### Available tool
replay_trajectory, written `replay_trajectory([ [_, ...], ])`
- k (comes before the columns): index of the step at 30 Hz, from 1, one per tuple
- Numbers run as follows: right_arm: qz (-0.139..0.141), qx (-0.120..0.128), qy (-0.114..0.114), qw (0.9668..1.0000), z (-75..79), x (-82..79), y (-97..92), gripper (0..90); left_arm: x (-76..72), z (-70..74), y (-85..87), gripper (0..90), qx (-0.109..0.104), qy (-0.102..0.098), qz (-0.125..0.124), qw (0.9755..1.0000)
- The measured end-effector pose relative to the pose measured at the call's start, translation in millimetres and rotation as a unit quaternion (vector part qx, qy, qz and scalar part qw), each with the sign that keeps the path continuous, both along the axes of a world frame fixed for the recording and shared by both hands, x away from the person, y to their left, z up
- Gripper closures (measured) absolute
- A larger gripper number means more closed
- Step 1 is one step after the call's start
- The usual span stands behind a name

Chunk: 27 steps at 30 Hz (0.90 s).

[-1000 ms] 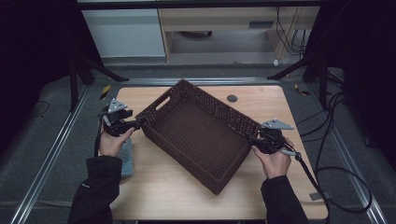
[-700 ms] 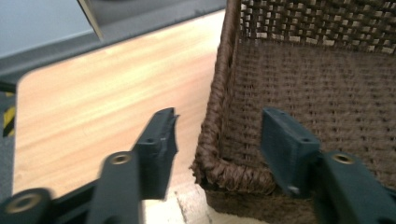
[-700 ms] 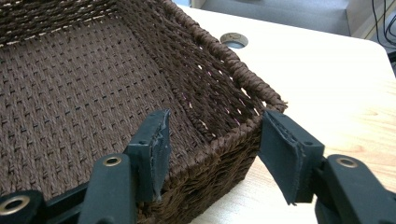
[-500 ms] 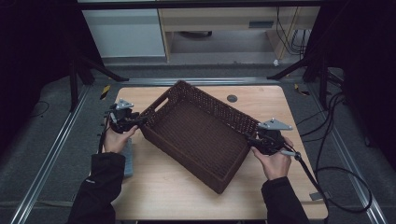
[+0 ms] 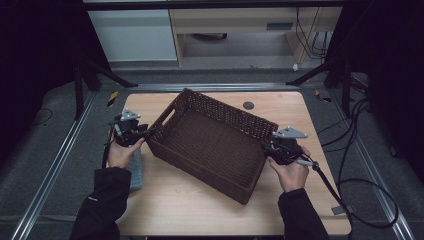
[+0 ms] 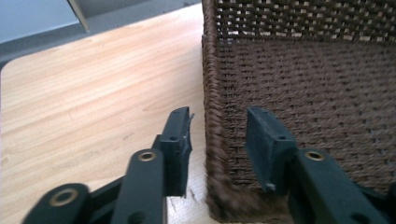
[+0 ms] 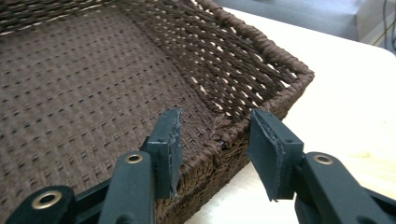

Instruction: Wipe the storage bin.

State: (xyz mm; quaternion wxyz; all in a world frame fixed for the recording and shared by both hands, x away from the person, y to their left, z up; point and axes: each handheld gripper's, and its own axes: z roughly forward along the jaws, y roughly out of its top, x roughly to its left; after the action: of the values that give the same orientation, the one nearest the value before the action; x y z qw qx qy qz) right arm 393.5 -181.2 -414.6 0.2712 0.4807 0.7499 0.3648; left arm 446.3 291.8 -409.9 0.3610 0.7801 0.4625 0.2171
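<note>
Basket (image 5: 212,142) amid bare table (image 5: 190,210), blue cloth (image 5: 135,167).

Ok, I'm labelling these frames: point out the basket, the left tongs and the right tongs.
basket (image 5: 210,142), high view, woven floor inside.
left tongs (image 6: 217,140), left gripper view, between the tips, astride the wall.
right tongs (image 7: 215,135), right gripper view, between the tips, astride the rim.

The brown woven basket (image 5: 212,142) lies askew across the middle of the wooden table (image 5: 180,210), its walls blocking any level pass through the centre; bare board stays free along the near edge and the far right corner; a small dark disc (image 5: 248,105) sits beyond the basket; a grey-blue cloth (image 5: 135,167) narrows the left margin; the basket's inside lies open from above.
</note>
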Motion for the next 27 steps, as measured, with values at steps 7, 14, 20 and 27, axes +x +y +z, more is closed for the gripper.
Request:
replay_trajectory([
  [7,0.002,0.005,-0.01,0.9999,0.0,9.2,-4.7,52.8,-11.6,-6.2,2.0,76.0,-0.013,0.015,-0.015,0.9997],
  [14,0.025,0.019,-0.008,0.9995,7.7,-5.1,-4.2,51.3,-31.7,-5.3,-1.6,74.7,-0.002,0.012,-0.009,0.9999],
  [20,0.038,0.009,0.005,0.9992,5.3,-6.2,1.2,54.8,-51.0,-7.2,-4.1,71.8,-0.008,0.002,-0.01,0.9999],
  [27,0.025,0.004,0.005,0.9997,-0.2,-0.1,-2.2,64.5,-49.0,0.6,-0.5,59.6,-0.013,-0.017,-0.001,0.9998],
])
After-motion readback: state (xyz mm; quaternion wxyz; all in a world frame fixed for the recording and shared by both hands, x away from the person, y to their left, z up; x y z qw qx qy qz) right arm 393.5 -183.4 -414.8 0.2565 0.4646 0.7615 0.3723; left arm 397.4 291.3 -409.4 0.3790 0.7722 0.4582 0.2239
